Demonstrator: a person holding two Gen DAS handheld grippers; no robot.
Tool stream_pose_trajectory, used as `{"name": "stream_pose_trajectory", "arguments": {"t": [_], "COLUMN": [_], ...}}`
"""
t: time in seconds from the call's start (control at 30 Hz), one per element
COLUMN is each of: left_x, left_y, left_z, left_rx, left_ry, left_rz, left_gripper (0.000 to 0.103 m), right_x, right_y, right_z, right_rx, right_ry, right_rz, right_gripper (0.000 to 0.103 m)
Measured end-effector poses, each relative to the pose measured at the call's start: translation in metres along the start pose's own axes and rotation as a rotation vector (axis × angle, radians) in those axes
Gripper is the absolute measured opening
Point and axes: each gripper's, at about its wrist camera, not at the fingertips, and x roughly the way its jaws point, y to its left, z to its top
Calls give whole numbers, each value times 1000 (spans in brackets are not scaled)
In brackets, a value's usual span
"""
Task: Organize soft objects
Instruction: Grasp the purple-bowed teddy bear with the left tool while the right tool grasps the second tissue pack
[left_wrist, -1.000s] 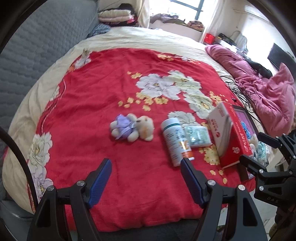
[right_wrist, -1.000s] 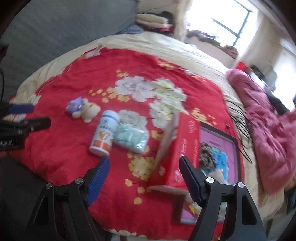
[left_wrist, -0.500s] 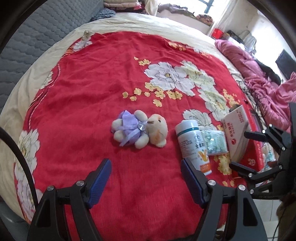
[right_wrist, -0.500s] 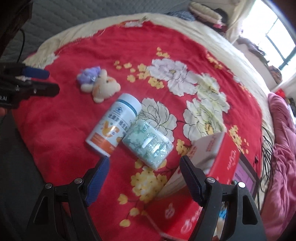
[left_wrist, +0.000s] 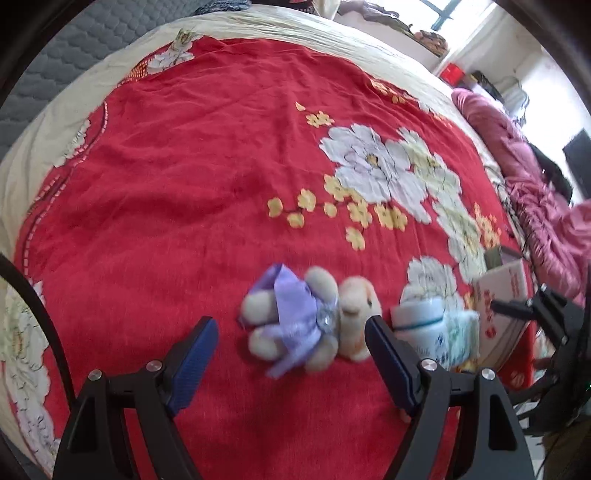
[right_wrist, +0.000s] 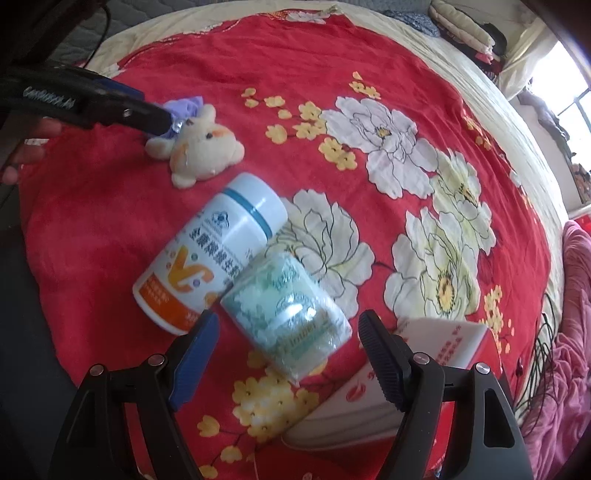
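Left claw (left_wrist: 291, 350) wide, just been opening, straddling plush bear (left_wrist: 310, 321) on red bedspread (left_wrist: 184, 184), nothing gripped. Right claw (right_wrist: 288, 350) wide over tissue pack (right_wrist: 288, 317), beside rigid bottle (right_wrist: 210, 251); both lined up for pickup.

A small cream plush bear (left_wrist: 325, 321) with a lilac ribbon bow lies on its side, low in the centre of the left wrist view. A soft green-patterned tissue pack (right_wrist: 288, 317) lies flat, lower centre of the right wrist view.
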Motion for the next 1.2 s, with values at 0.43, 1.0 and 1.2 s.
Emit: {"name": "stream_pose_trajectory", "arguments": {"t": [0.43,1.0,1.2], "left_x": [31,35,12], "left_y": [19,15,0], "left_z": [5,8,0], "left_rx": [-16,-120,-66], "left_ry": [47,26,-18], "left_rz": [-88,-249,-227], "left_gripper": [81,34,26], "right_x": [28,50,19], "right_y": [4,12,-2], "right_z": [7,12,2], "right_rx": [-74,-92,43], "right_ry": [94,138,47], "right_rz": [-21,17,59], "right_gripper": [79,62,60]}}
